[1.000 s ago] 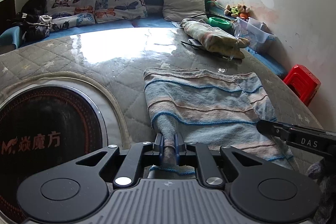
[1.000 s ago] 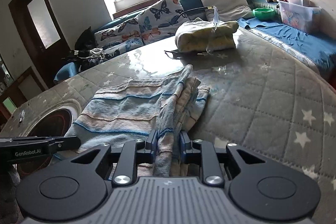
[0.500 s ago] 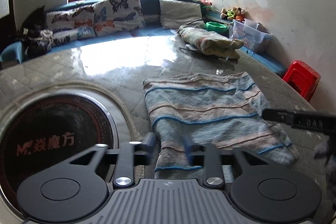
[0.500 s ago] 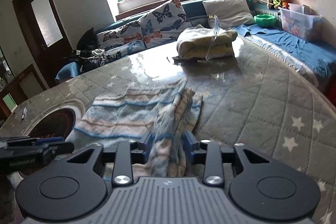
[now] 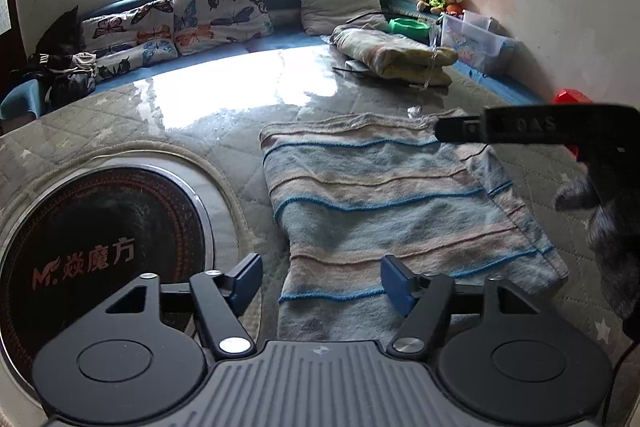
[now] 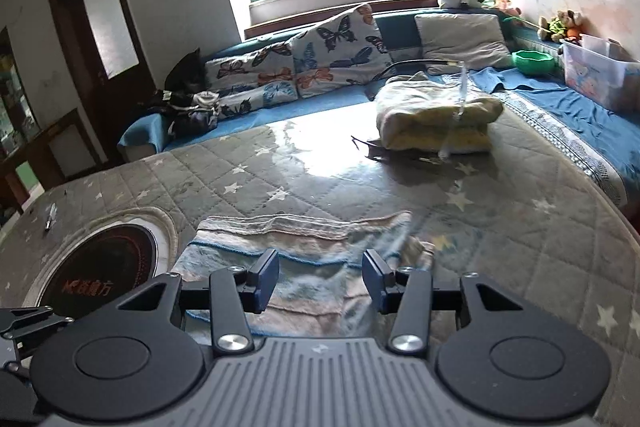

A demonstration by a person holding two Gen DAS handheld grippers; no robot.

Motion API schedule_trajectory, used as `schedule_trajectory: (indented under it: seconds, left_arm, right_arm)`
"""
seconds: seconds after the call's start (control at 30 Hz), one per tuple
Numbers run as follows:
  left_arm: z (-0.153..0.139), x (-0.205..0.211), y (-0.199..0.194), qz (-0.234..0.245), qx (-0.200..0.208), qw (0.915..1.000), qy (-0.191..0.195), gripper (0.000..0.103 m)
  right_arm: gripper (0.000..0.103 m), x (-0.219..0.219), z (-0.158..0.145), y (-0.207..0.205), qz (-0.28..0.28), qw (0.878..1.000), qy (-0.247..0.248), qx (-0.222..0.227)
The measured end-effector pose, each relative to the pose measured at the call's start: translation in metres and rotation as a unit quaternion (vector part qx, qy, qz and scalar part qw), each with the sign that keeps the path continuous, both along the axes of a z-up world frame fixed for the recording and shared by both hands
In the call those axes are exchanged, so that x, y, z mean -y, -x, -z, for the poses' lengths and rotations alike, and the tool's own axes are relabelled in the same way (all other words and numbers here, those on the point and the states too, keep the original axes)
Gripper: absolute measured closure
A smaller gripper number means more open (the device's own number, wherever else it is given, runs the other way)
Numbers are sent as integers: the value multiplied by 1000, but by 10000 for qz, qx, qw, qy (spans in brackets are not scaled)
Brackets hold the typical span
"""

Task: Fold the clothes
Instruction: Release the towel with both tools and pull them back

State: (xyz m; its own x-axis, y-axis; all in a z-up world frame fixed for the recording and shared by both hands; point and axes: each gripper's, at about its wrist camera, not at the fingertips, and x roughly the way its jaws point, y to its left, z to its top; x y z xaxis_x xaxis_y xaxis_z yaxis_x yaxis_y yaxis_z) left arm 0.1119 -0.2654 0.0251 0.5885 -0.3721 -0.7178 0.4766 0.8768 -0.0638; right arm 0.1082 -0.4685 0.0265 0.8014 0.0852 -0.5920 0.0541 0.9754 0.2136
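Note:
A folded striped cloth [image 5: 384,203], light blue with pink and beige bands, lies flat on the quilted grey table cover [image 5: 168,131]. My left gripper [image 5: 320,281] is open and empty, held just above the cloth's near edge. My right gripper [image 6: 320,277] is open and empty, raised above the same cloth [image 6: 304,259]. The right gripper's black body also shows in the left wrist view [image 5: 532,125], over the cloth's far right corner.
A round black induction plate [image 5: 92,251] is set into the table to the left of the cloth. A folded yellow blanket [image 5: 400,57] lies at the far side. Butterfly cushions [image 5: 192,19], a green bowl [image 6: 534,61] and a clear storage box [image 6: 600,75] line the bench beyond.
Both grippers were shut on the cloth's near edge one second ago. They opened, let the cloth drop flat, and lifted back from it.

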Motion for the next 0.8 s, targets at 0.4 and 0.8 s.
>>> schedule_trajectory:
  seconds: [0.4, 0.8]
  left_arm:
    - [7, -1, -5, -6, -158, 9999, -65, 27]
    - [5, -9, 4, -51, -133, 9998, -144, 13]
  right_arm:
    - [56, 3, 18, -34, 43, 9992, 183, -345]
    - [42, -8, 7, -17, -50, 9989, 421, -221]
